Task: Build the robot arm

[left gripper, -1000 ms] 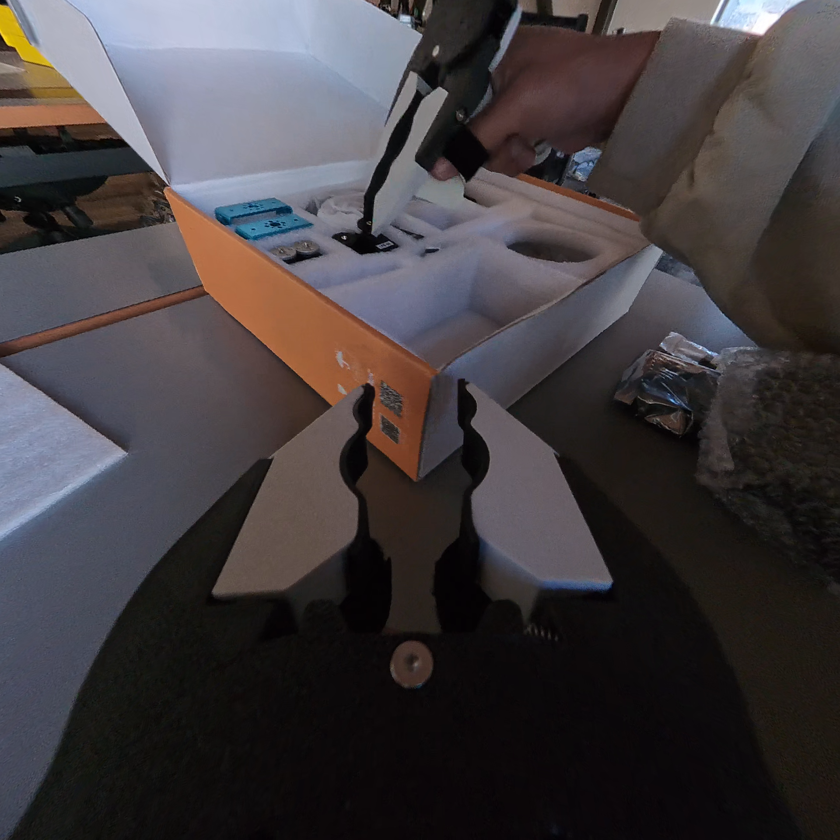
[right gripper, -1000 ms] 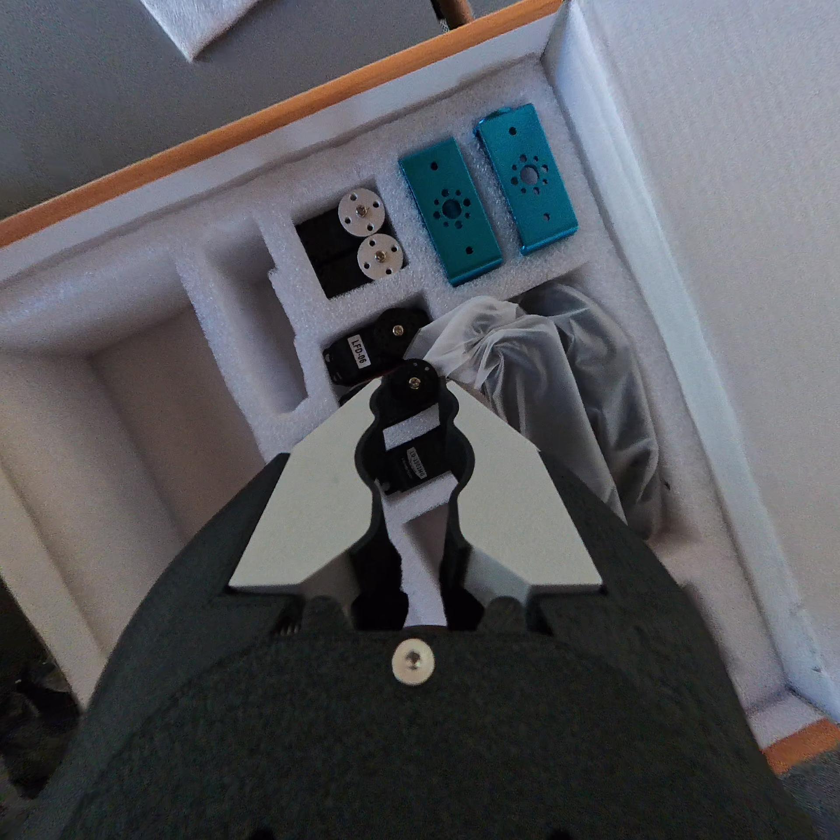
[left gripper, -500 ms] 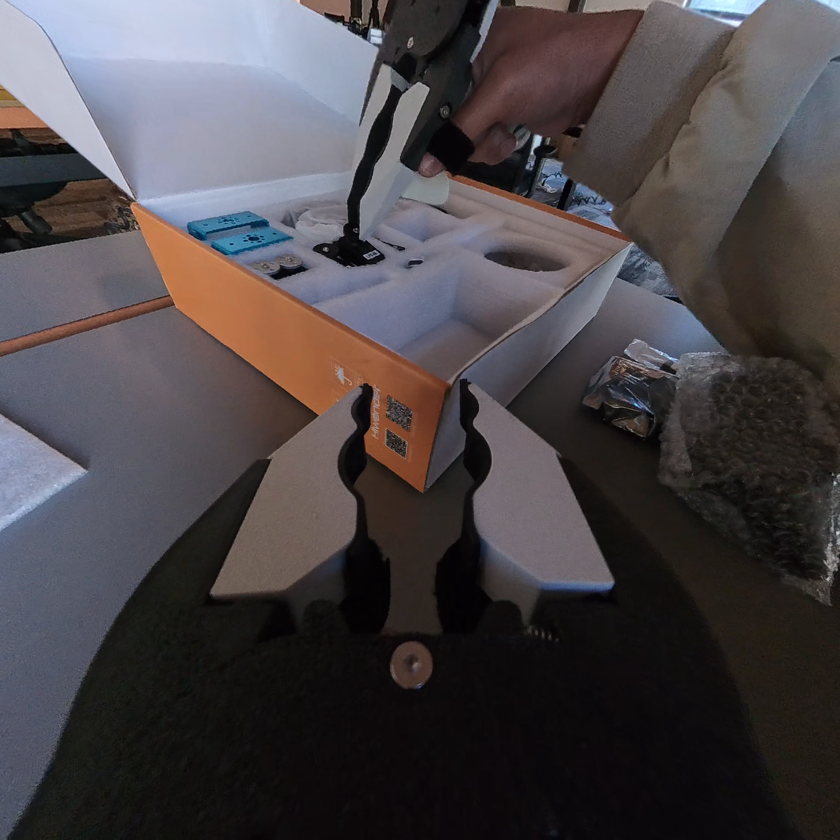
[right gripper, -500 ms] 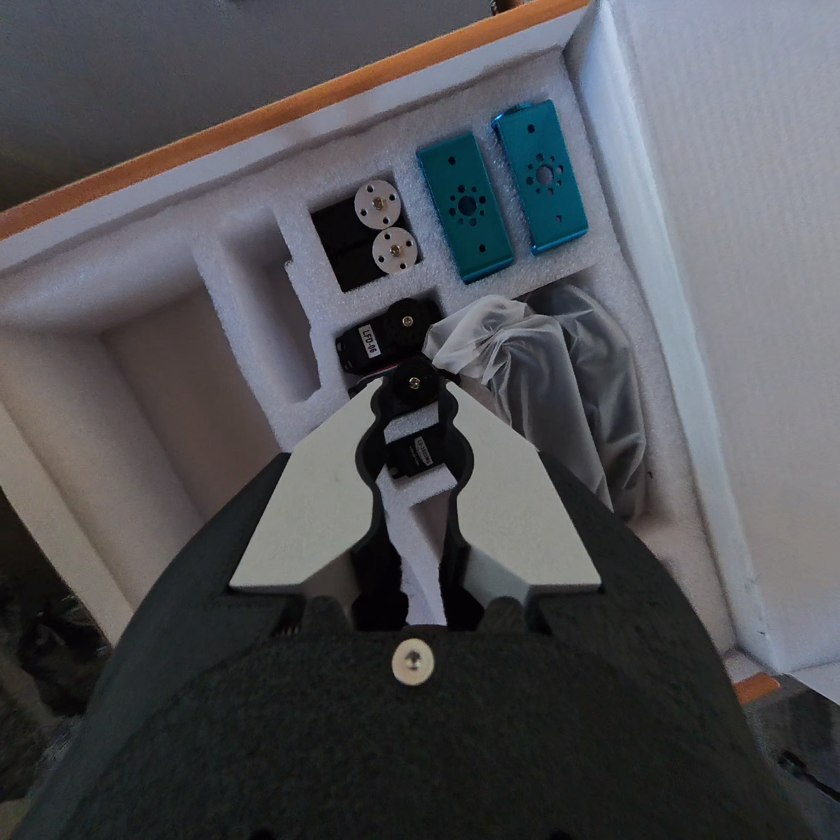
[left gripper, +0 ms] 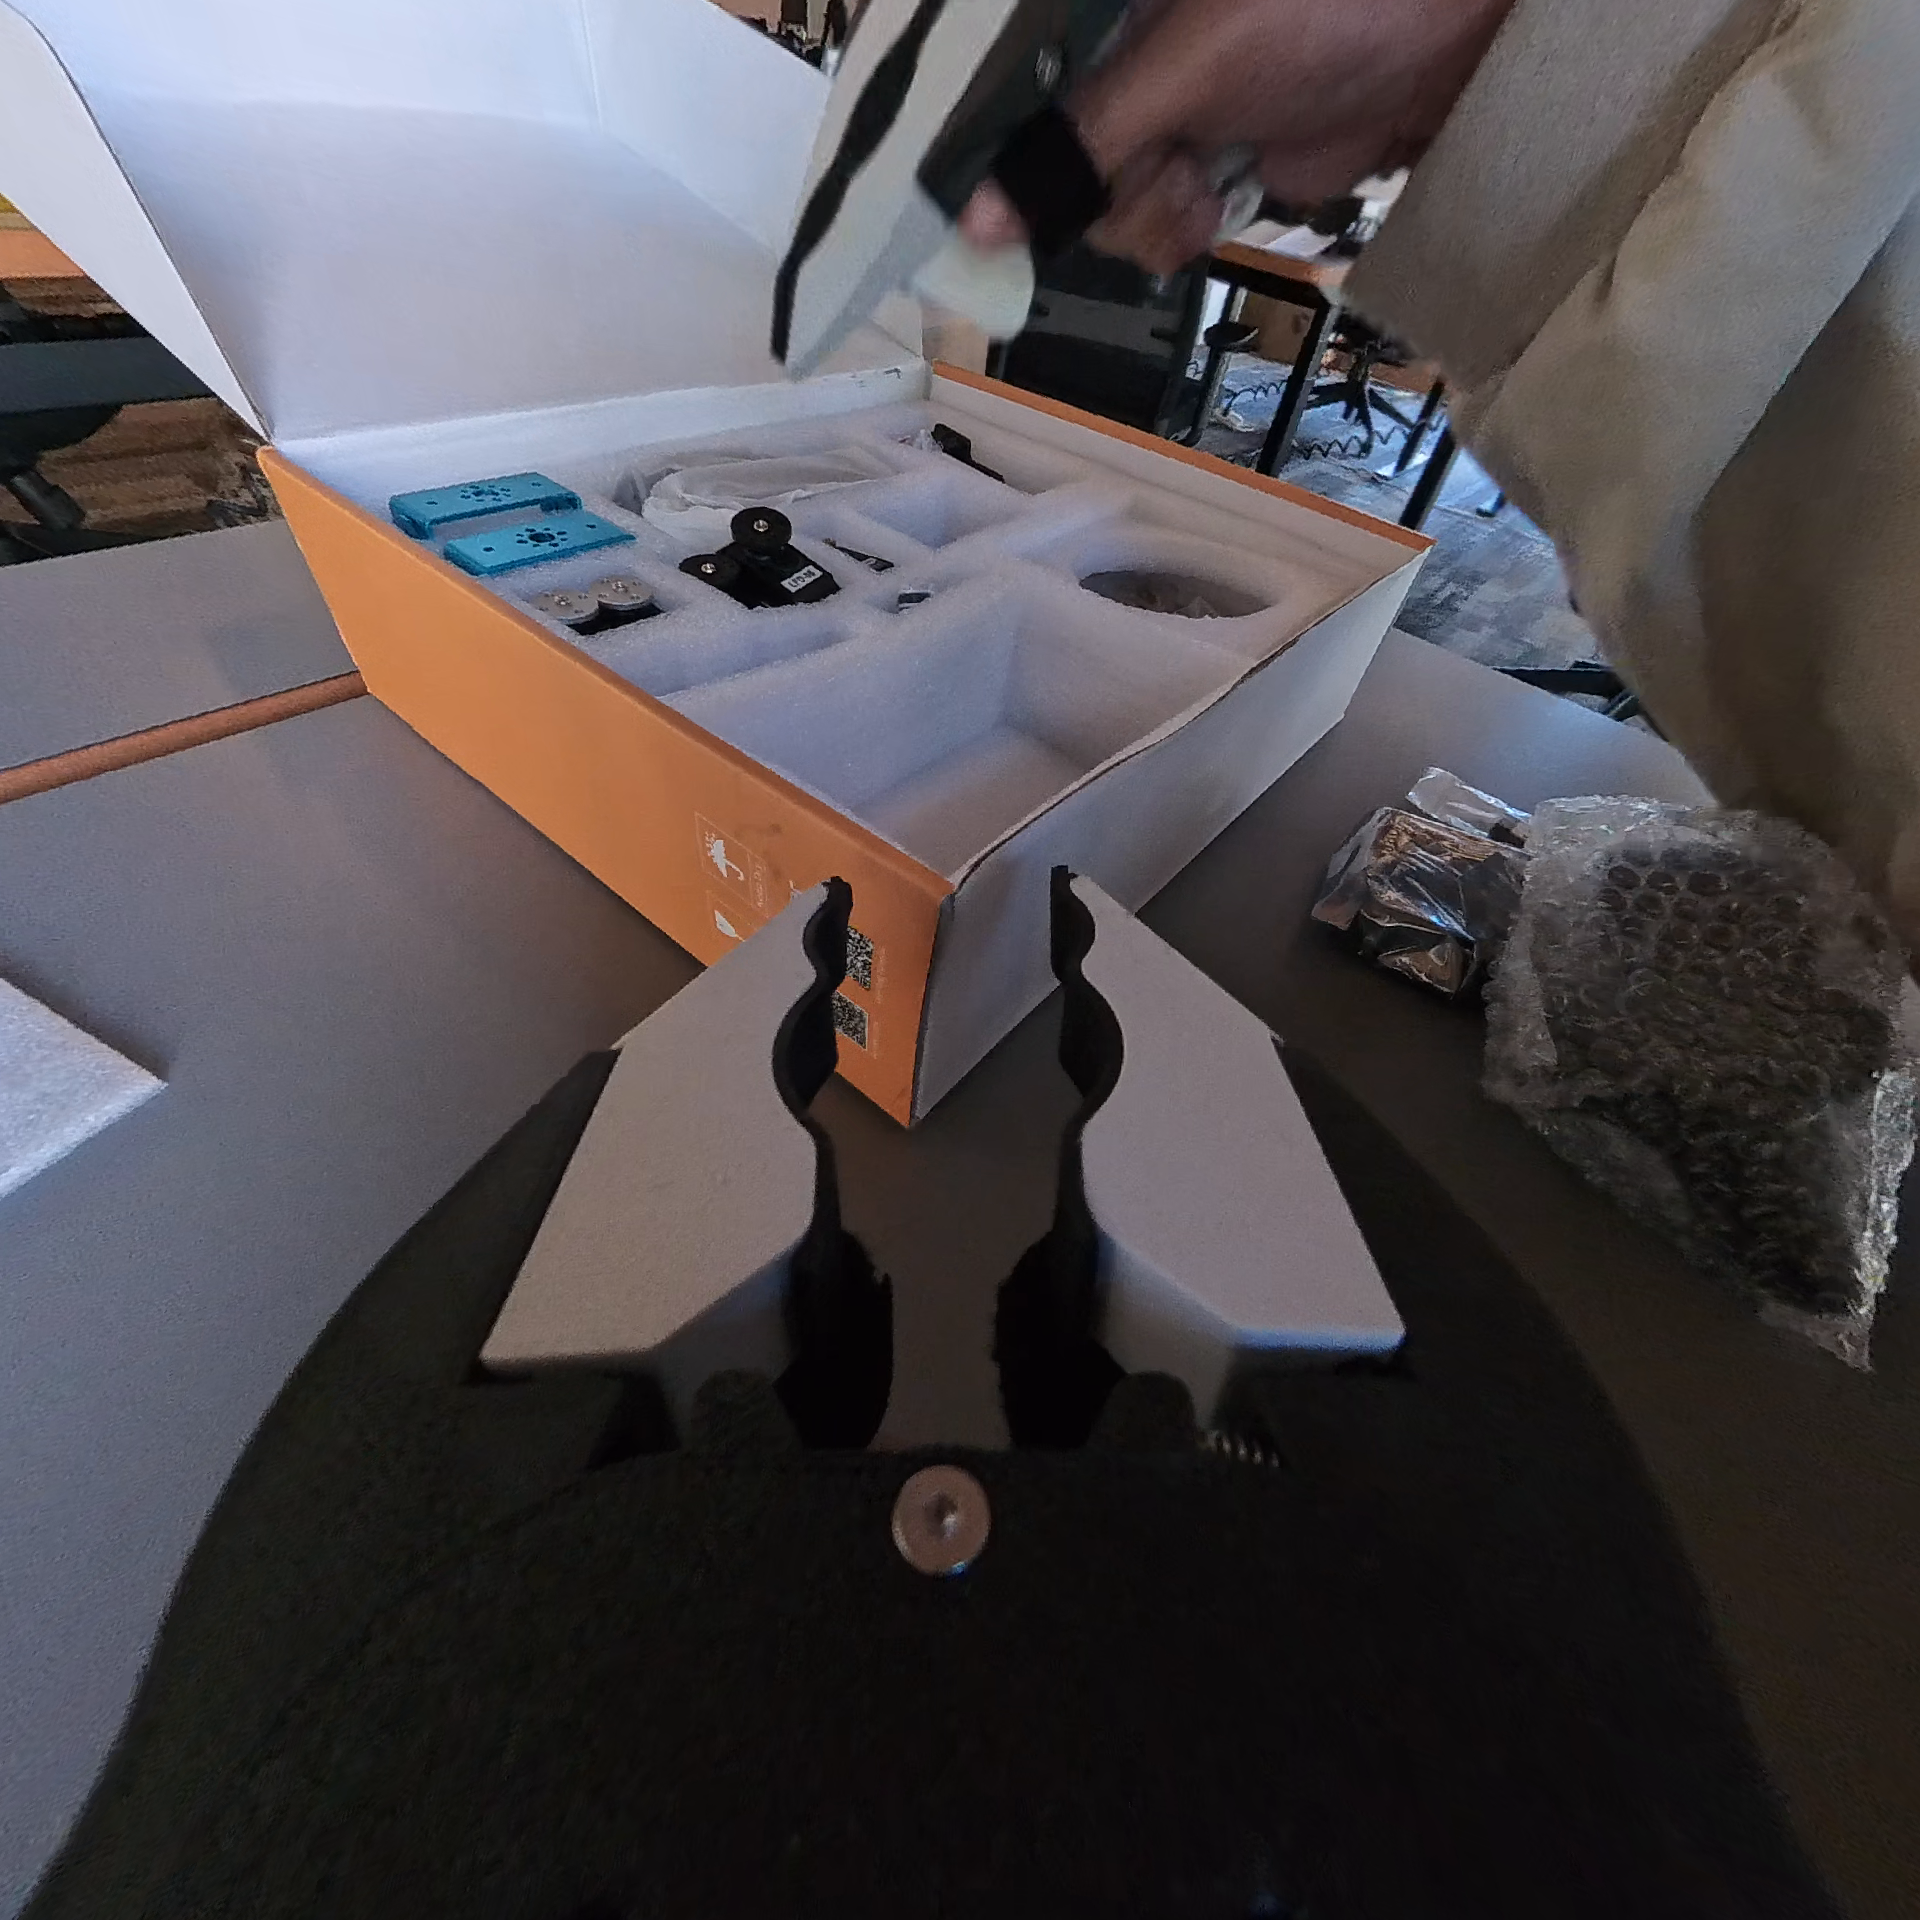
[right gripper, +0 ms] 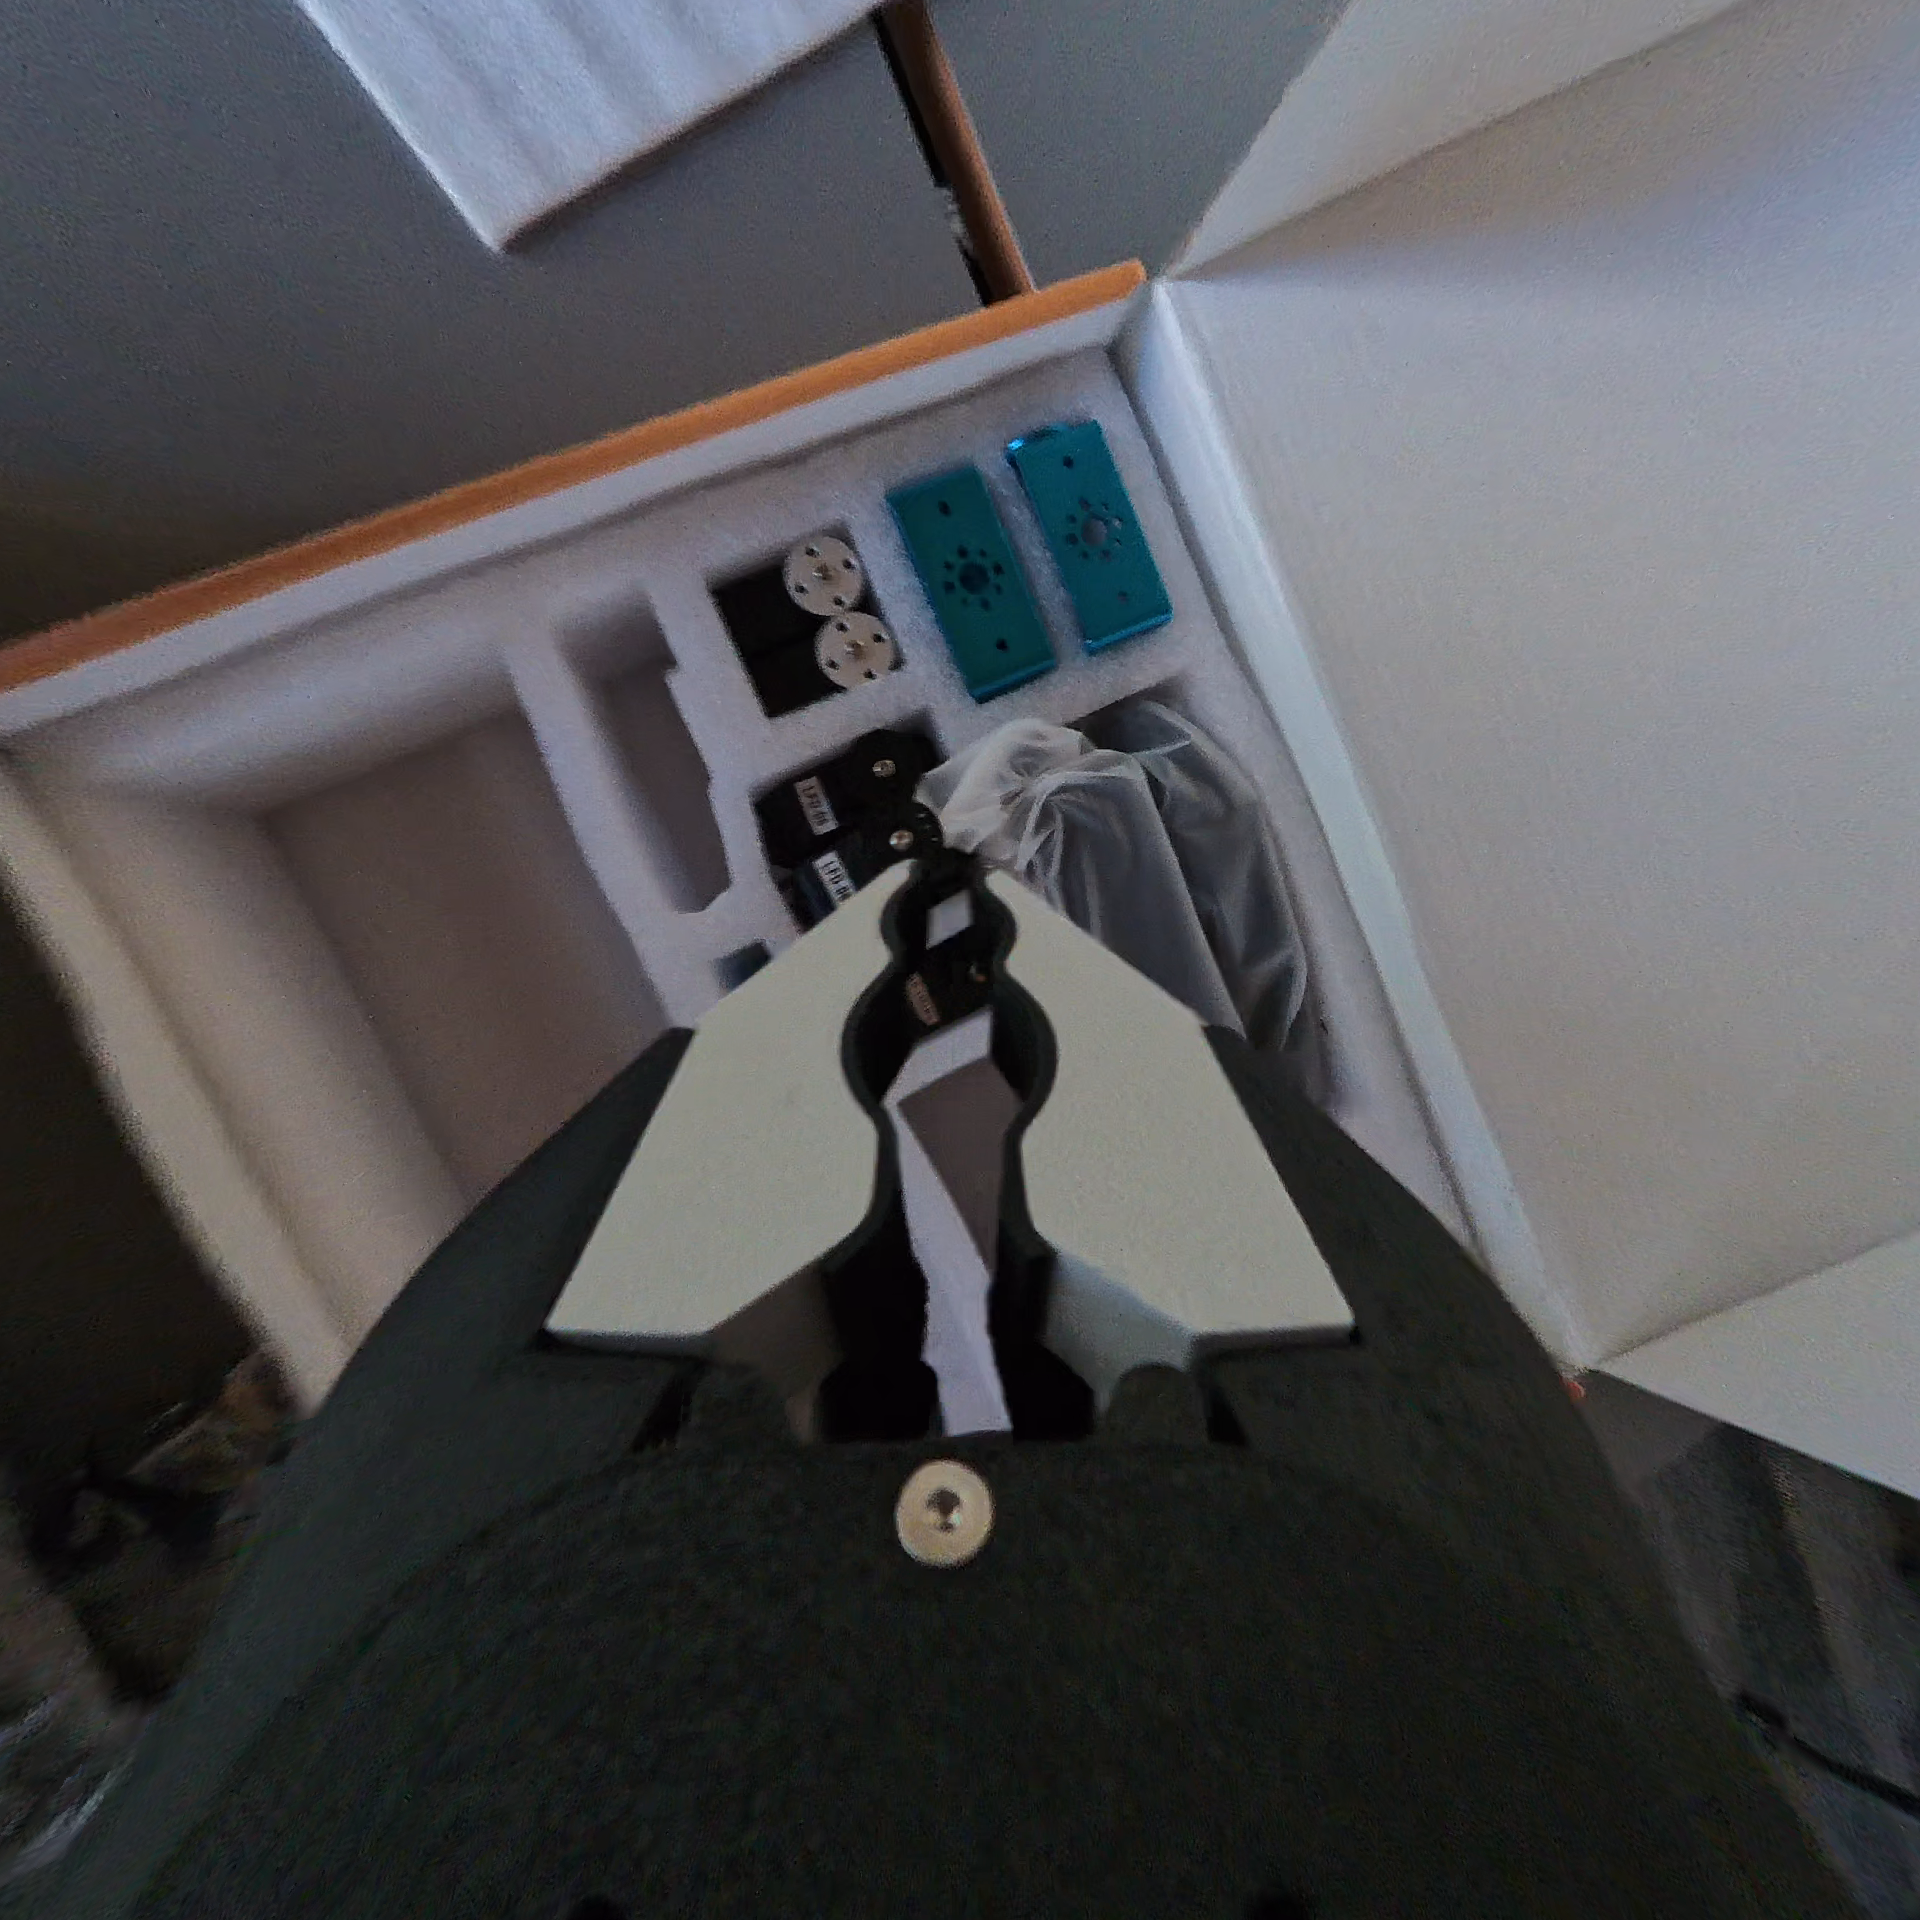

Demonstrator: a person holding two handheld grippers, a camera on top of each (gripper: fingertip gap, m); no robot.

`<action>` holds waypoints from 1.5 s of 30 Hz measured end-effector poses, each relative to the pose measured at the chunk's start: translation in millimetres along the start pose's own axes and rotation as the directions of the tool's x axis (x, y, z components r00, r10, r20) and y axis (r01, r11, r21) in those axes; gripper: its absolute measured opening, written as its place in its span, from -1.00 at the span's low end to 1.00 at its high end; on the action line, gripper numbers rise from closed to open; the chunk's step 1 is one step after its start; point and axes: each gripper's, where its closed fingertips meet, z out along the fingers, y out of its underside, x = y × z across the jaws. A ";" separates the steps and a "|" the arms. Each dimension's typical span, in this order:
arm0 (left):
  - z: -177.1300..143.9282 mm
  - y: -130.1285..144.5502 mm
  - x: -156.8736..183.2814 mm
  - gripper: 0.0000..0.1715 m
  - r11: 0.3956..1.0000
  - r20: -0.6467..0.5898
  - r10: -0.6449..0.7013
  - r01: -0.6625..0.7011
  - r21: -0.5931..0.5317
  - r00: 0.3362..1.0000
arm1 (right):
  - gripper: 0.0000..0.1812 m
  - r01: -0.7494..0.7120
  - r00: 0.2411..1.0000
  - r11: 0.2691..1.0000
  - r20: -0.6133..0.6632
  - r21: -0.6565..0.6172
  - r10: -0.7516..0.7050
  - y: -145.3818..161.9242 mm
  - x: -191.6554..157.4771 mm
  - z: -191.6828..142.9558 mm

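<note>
Since half a second ago my right claw (right gripper: 940, 883) has come up out of the orange box (left gripper: 623, 748). In the left wrist view it is now a blurred shape at the upper middle of the frame, in front of the open white lid (left gripper: 468, 208), where before its tips were down in the foam insert (left gripper: 935, 665). In its own view the box sits farther off and more of the grey table (right gripper: 312, 312) shows along the top. My left claw (left gripper: 945, 883) has hardly moved.

My right claw is narrow, the gap tighter than it was, the tips nearly meeting. A black servo (right gripper: 935, 992) shows through that gap, but with the blur I cannot tell whether I grip it or merely see it lying in the box. Two more black servos (right gripper: 821, 821) lie in their foam slot just left of the tips. Above them are two silver discs (right gripper: 842, 613) and two blue plates (right gripper: 971, 582), and a crumpled plastic bag (right gripper: 1091, 831) lies to the right.

My left claw is wide and holds nothing; its tips frame the near corner of the box at the centre of the frame. At the right edge lie a bubble-wrap bundle (left gripper: 1683, 1039) and a foil packet (left gripper: 1403, 914).
</note>
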 end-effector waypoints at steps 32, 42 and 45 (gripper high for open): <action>66.2 -3.5 6.7 -0.70 0.983 -0.117 0.117 -0.132 -0.131 0.986 | -0.79 -0.144 0.980 0.975 -0.109 0.167 0.163 21.6 -8.8 35.7; 66.2 -1.5 9.3 -0.72 0.977 -0.111 0.150 -0.164 -0.138 0.983 | -0.79 -0.237 0.970 0.953 -0.014 0.188 0.244 23.1 -5.4 25.0; 66.3 -1.5 9.5 -0.72 0.977 -0.112 0.149 -0.163 -0.135 0.982 | -0.78 -0.206 0.973 0.955 -0.061 0.215 0.224 24.7 -8.1 12.4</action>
